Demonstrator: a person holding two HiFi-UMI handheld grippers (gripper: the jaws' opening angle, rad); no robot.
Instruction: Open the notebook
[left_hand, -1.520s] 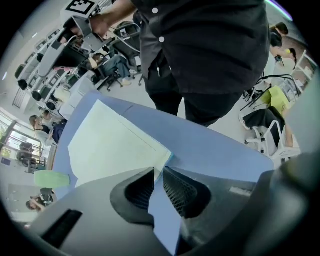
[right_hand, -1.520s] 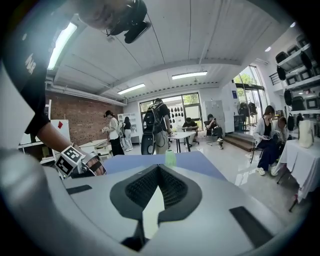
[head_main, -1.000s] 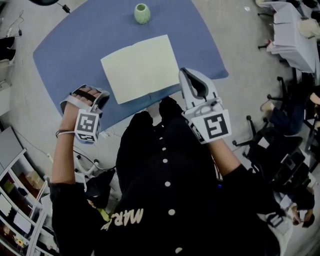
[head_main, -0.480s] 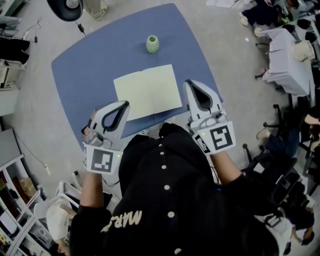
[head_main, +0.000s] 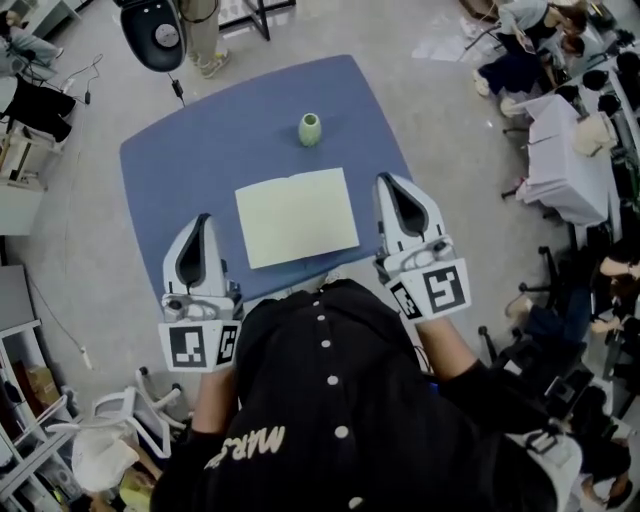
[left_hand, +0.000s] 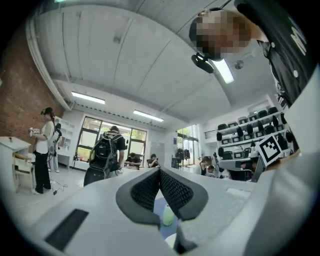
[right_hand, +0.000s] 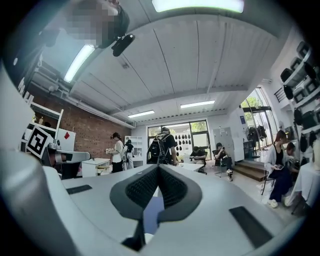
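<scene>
While both tools are held level over the near edge of the table, neither touches the notebook. The left gripper and the right gripper each have their jaws pressed together with nothing between the pads, as their own views show. The notebook lies flat between them near the middle of the table's near edge, showing pale blank pages with a faint crease down the middle, so it looks already open. A small green vase stands well apart from it toward the far edge. The opening step seems done. If anything is left, the next move only calls for keeping both tools clear of the pages.
</scene>
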